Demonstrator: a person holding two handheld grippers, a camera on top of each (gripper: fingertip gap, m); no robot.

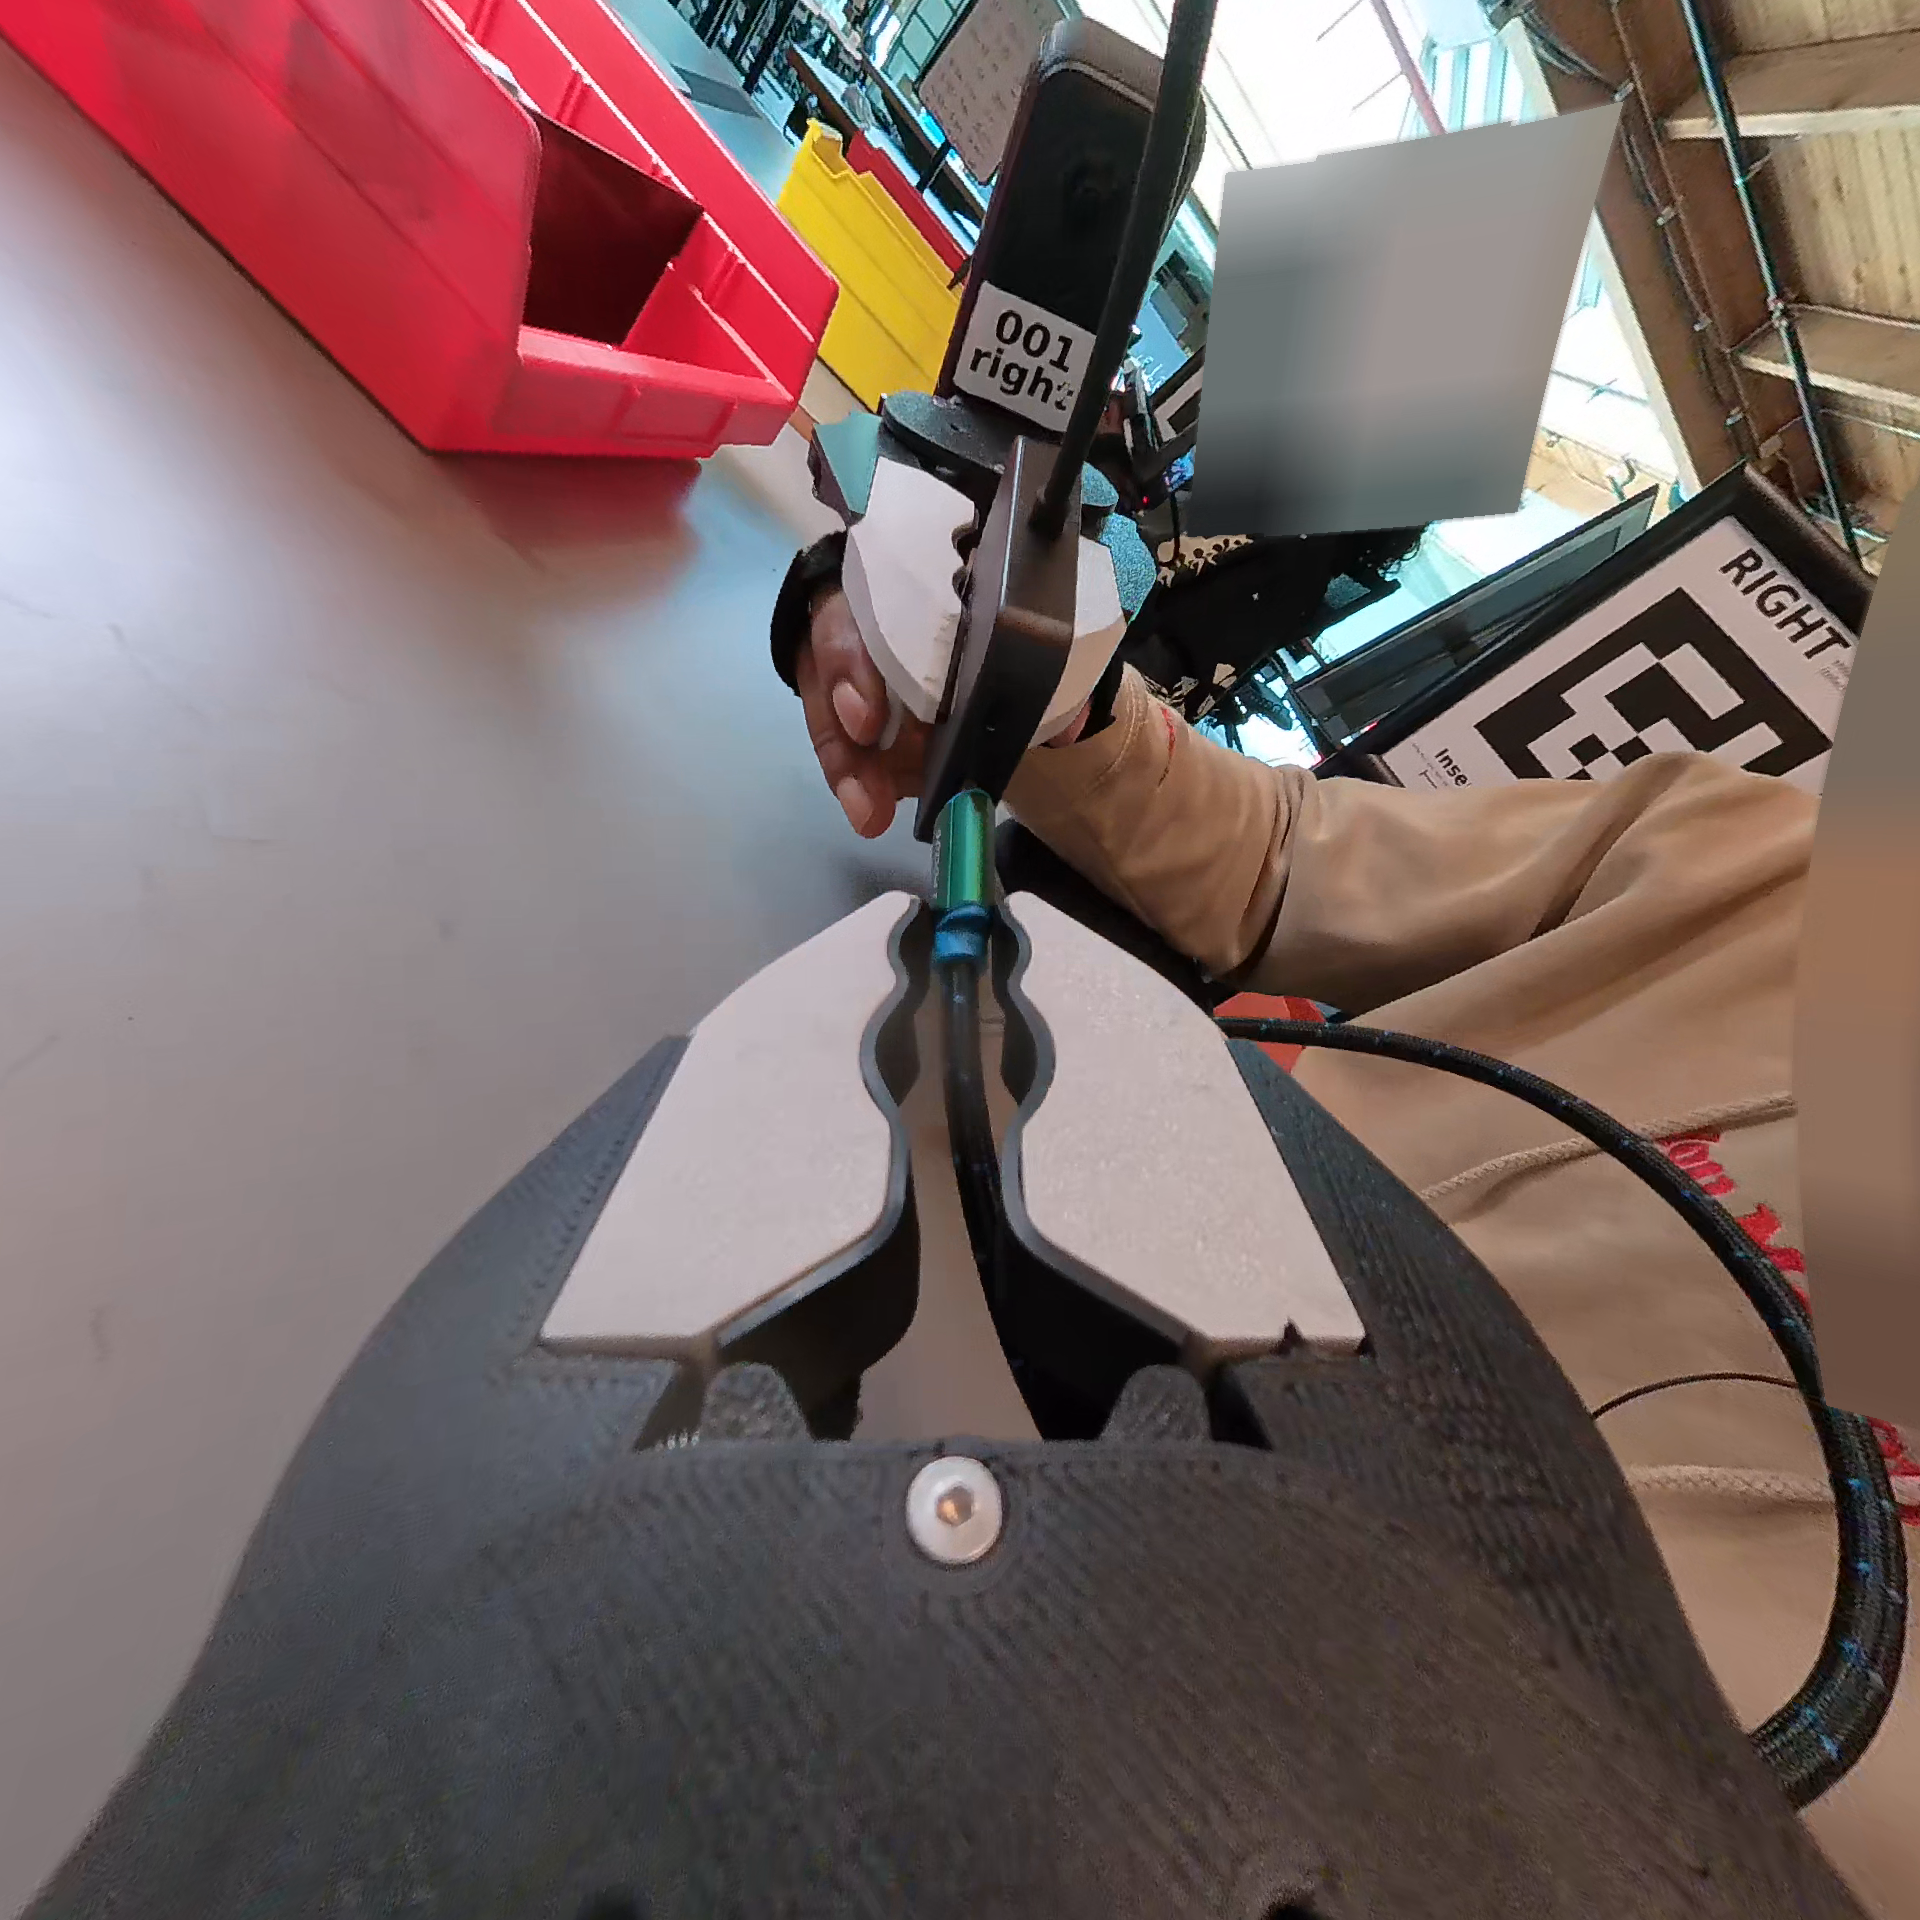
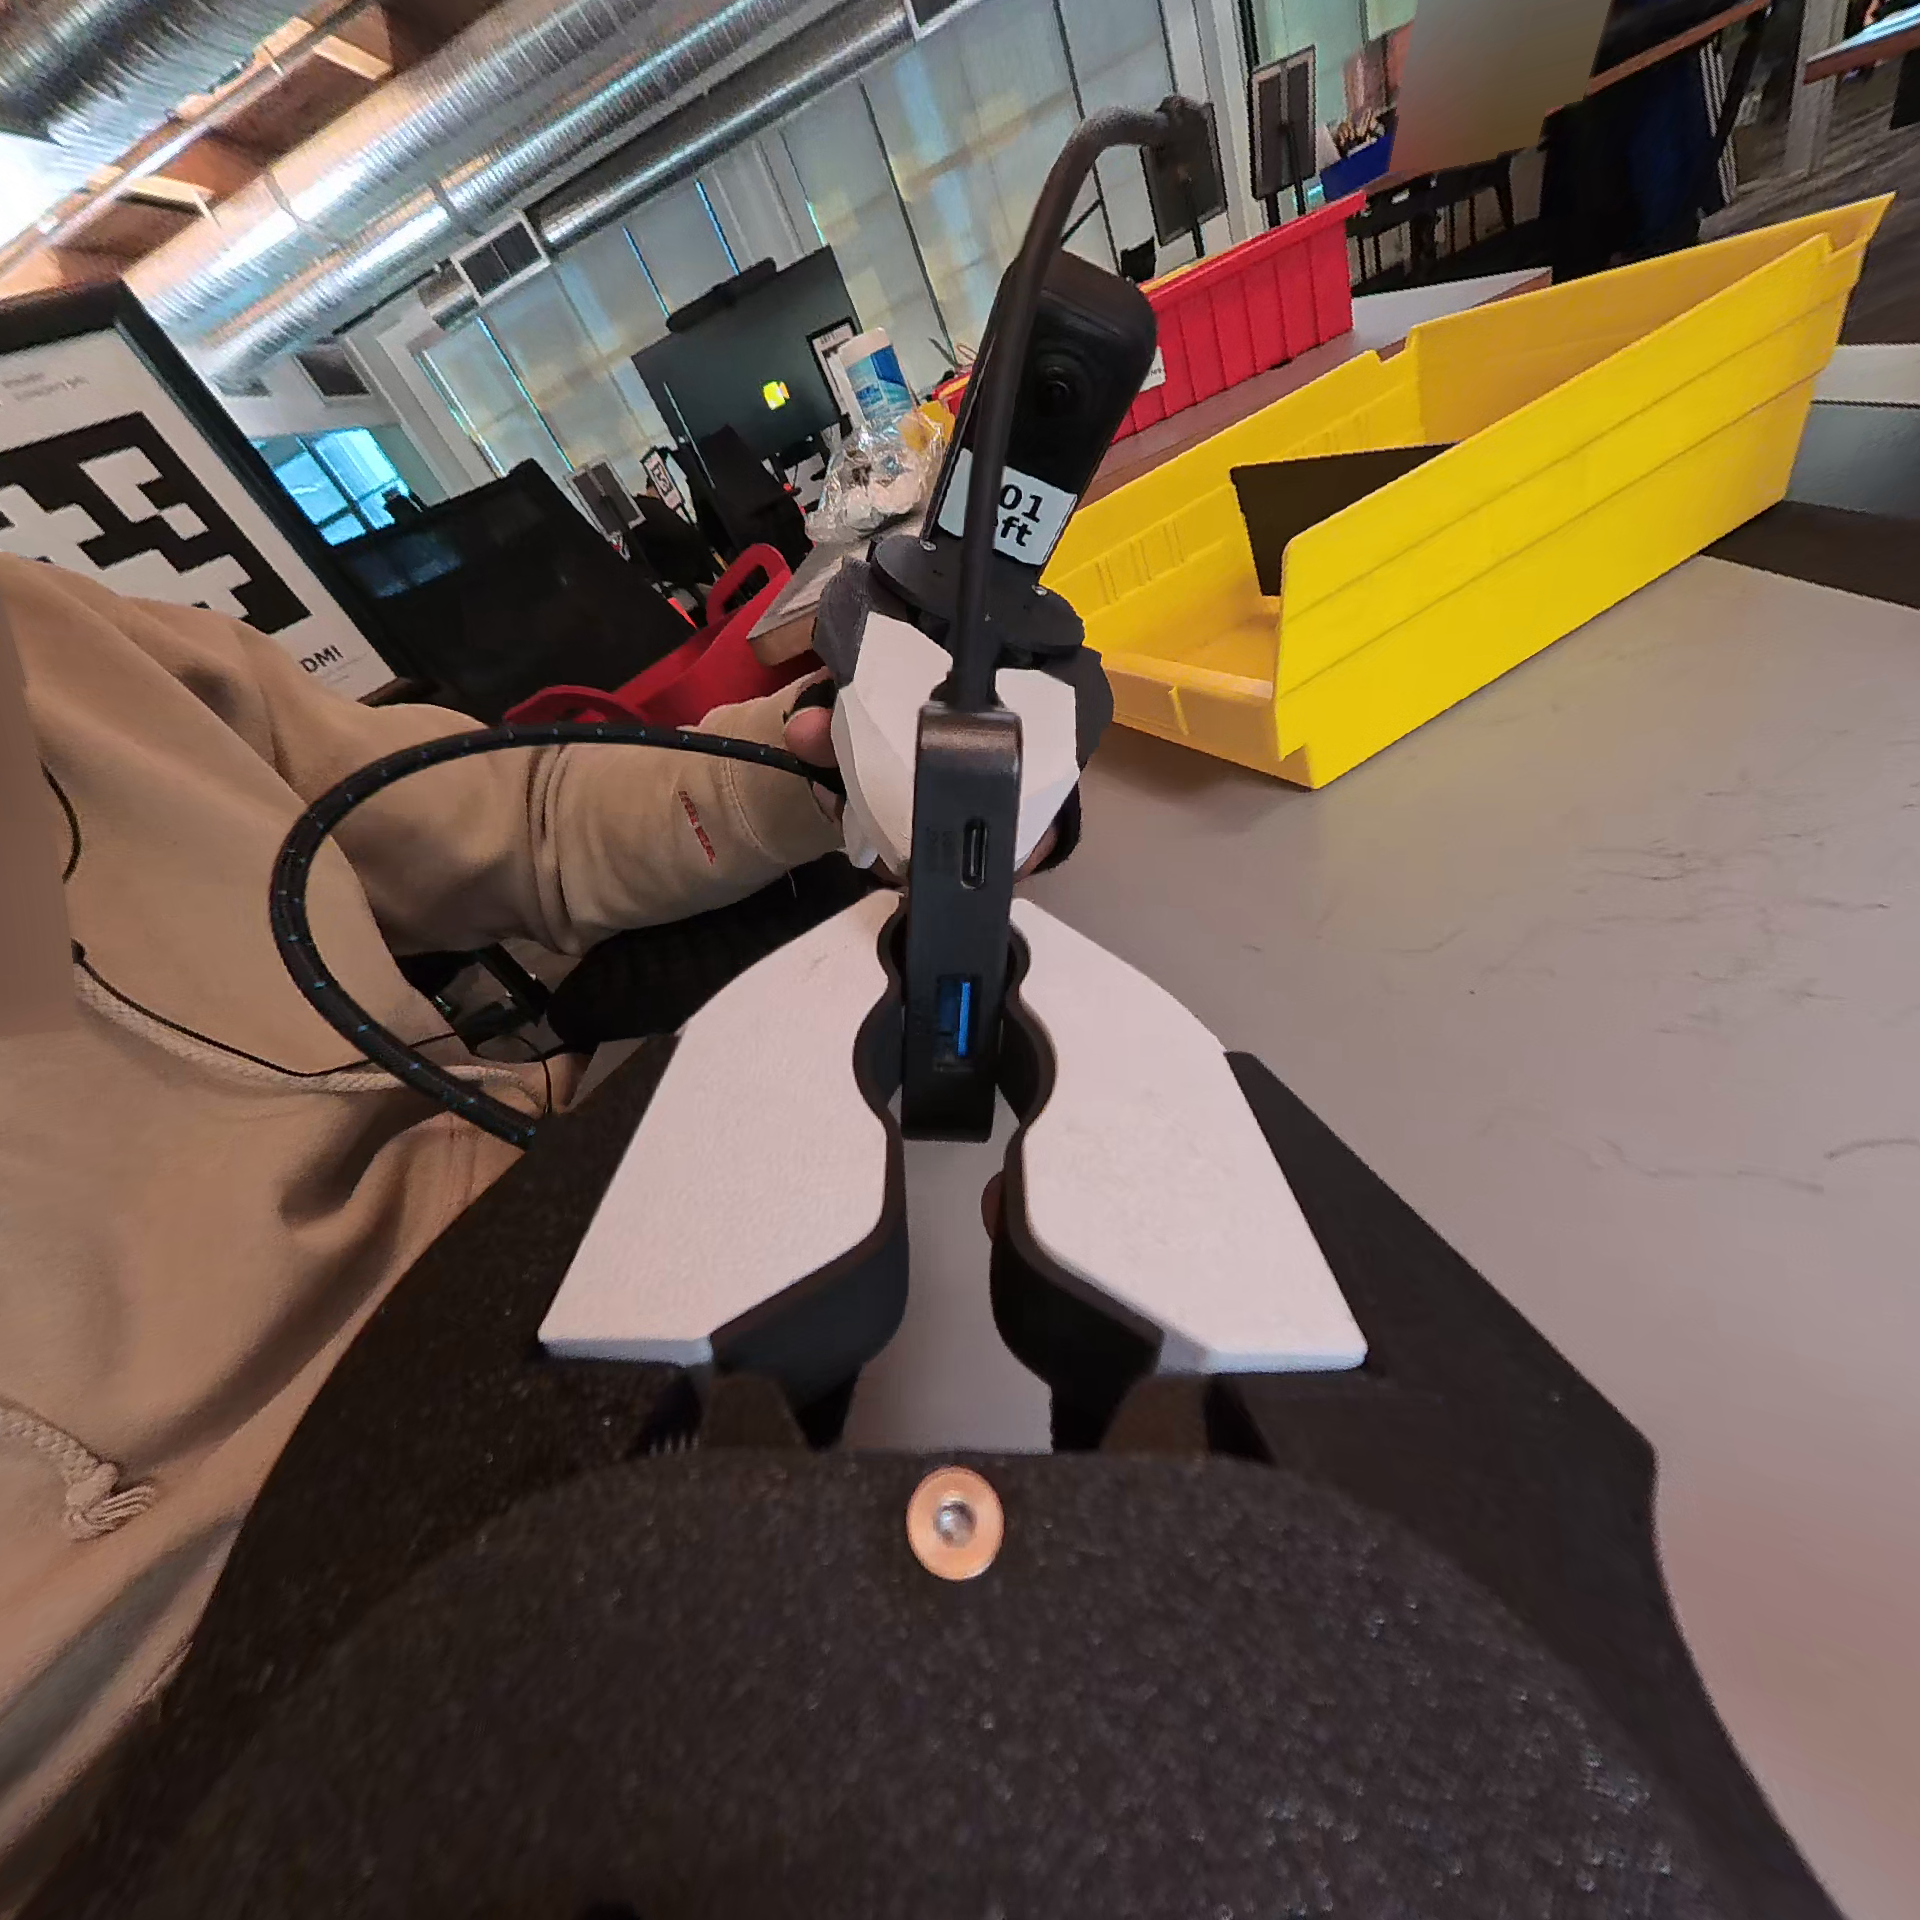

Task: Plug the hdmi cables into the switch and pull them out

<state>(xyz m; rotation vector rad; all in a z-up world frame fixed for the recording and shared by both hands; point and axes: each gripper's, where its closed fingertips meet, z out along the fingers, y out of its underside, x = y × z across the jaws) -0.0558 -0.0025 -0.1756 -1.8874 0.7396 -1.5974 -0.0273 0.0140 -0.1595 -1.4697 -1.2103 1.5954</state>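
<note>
In the left wrist view my left gripper (image 1: 958, 914) is shut on the HDMI cable, a black braided cord (image 1: 971, 1101) with a blue collar and a green metal plug (image 1: 961, 857). The plug's far end meets the near edge of the dark switch (image 1: 1013, 644); I cannot tell how deep it sits. In the right wrist view my right gripper (image 2: 956, 914) is shut on that switch (image 2: 961, 831), held upright above the table, its edge ports facing the camera. A black lead (image 2: 1013, 343) leaves its top. The braided cable (image 2: 312, 935) loops at left. The left gripper's fingers (image 2: 883, 717) show behind the switch.
A grey table (image 1: 312, 831) lies below. A red bin (image 1: 468, 229) and a yellow bin (image 2: 1455, 520) stand at its far side. A framed black-and-white marker board (image 1: 1662, 707) stands by the person's beige sleeve (image 1: 1403, 883). My right fingertips sit around 5 cm from my left ones.
</note>
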